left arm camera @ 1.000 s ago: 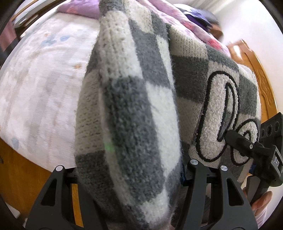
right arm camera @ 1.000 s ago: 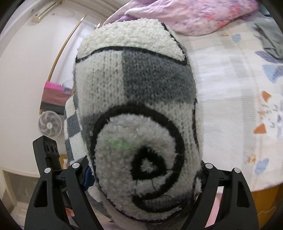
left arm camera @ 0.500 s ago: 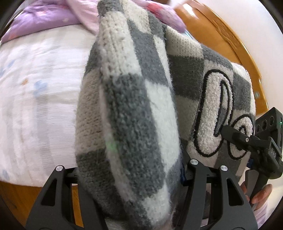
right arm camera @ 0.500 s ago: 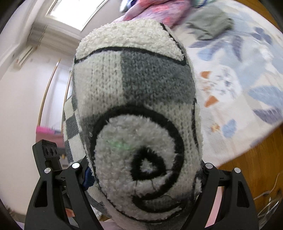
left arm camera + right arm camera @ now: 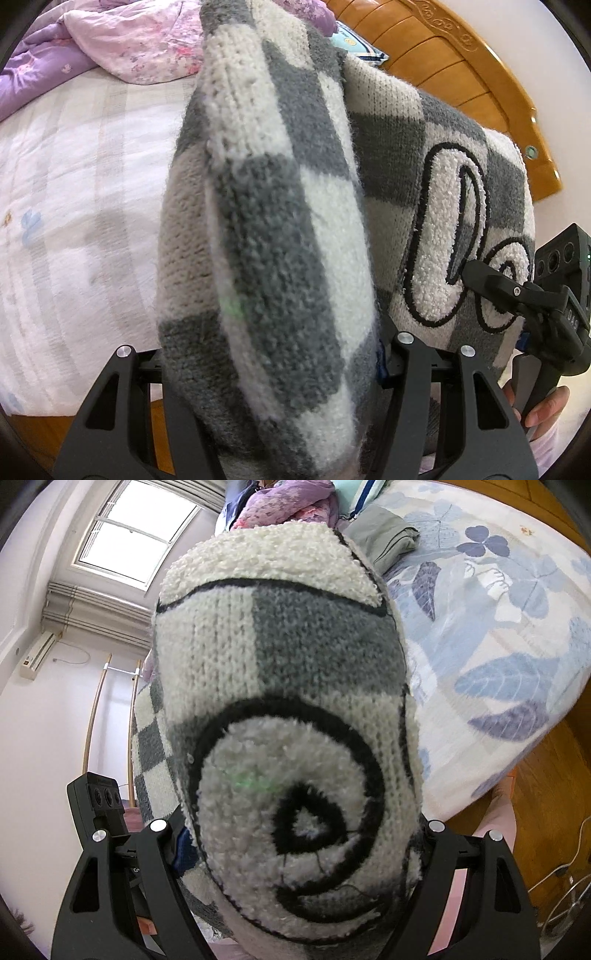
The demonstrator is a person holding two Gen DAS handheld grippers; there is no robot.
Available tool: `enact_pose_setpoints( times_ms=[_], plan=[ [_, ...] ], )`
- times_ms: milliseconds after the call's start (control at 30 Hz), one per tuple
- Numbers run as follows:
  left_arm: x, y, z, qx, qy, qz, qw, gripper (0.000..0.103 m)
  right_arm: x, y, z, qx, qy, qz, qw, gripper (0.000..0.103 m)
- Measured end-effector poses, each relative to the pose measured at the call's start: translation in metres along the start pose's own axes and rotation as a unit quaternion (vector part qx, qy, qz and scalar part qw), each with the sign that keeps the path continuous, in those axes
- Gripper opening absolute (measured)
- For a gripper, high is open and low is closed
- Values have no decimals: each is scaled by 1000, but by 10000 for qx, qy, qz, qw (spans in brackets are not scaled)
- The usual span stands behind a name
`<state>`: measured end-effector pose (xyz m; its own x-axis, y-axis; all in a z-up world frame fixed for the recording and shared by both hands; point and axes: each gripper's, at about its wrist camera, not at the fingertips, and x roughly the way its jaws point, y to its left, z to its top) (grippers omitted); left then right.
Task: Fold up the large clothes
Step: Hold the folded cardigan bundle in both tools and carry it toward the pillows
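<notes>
The checkered sweater (image 5: 280, 229) hangs in the air between the two claws — a thick folded bundle, its long axis running from one hand across to the other. The left gripper (image 5: 273, 369) is clamped on one end of it, the right gripper (image 5: 295, 849) on the other, each set of jaws wedged apart by the wad of knit. The bed (image 5: 74, 177) lies beyond and below both, so setting the bundle down means carrying it forward. Neither hand looks clearly nearer the mattress, though the wool hides most of the gap.
</notes>
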<state>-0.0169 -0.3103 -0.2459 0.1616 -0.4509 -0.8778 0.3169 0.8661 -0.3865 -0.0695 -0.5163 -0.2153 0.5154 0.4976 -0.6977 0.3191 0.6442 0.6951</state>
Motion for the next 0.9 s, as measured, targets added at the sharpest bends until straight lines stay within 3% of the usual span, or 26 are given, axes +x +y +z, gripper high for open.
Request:
enact_pose_setpoints(
  times_ms=[100,300,467,600,667,800,900],
  plan=[
    [32,-22,34,-289,-56,76,9995,59,-6,-20,44,-218,219,44,9995,79],
    [84,-73,112,-1228,-232,227,9919,58,-1,-37,172,-882,886,280,9918,79],
    [125,-107,223,-1613,-611,257,9847,58,18,-36,312,-1382,1267,449,9812,79],
    [153,-126,313,-1497,-967,324,9835,58,37,-29,418,-1650,1342,573,9754,79],
    [175,-127,363,-1462,-1130,218,9825,59,53,-30,476,-1720,1363,642,9735,79],
    [234,-117,440,-1380,-1205,190,9829,59,100,-50,558,-1735,1423,636,9724,79],
    [293,-89,476,-1441,-1073,148,9836,61,163,-85,607,-1643,1665,415,9714,85]
  ],
)
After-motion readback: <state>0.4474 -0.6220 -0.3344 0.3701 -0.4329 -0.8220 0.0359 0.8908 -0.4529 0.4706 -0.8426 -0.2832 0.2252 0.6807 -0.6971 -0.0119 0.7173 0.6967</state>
